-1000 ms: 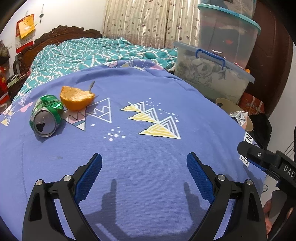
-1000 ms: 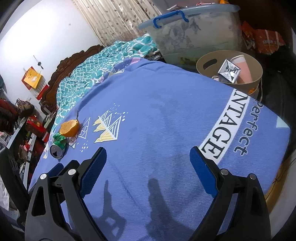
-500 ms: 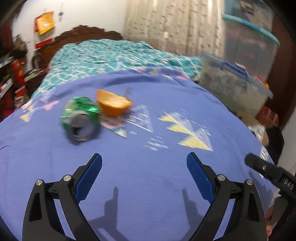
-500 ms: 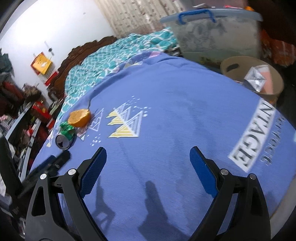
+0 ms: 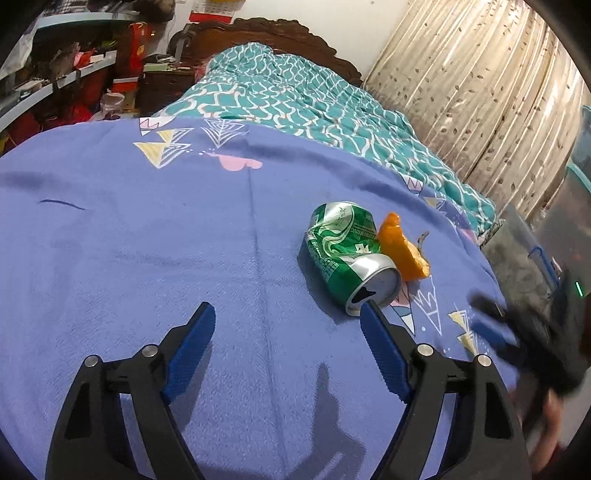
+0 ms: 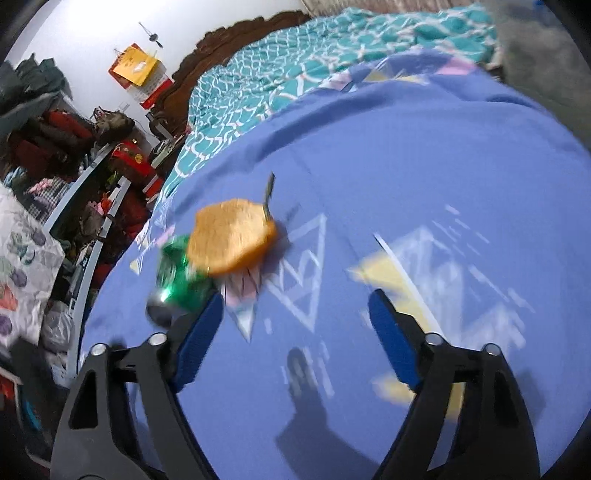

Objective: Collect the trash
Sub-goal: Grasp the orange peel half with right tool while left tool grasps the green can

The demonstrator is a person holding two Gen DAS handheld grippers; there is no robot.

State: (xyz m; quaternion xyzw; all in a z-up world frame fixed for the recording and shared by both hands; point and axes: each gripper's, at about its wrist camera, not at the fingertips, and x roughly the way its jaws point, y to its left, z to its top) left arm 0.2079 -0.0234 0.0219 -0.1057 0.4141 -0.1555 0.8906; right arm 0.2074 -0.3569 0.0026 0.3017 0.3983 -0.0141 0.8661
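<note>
A crushed green can lies on its side on the blue bedspread, its open top toward me. An orange peel leans against its far right side. My left gripper hovers just short of the can, its jaws closing with nothing between them; the right fingertip sits just before the can's mouth. In the blurred right wrist view the orange peel and green can lie ahead to the left. My right gripper is closing too, empty, its left fingertip near the can.
A teal patterned quilt covers the bed's far half below a carved wooden headboard. Cluttered shelves stand left of the bed. Curtains and plastic storage bins are at the right. The other gripper shows blurred at the right edge.
Both grippers swept left across the bed toward the can and peel, which now lie much nearer. Both pairs of jaws have narrowed somewhat. The basket has left the right wrist view.
</note>
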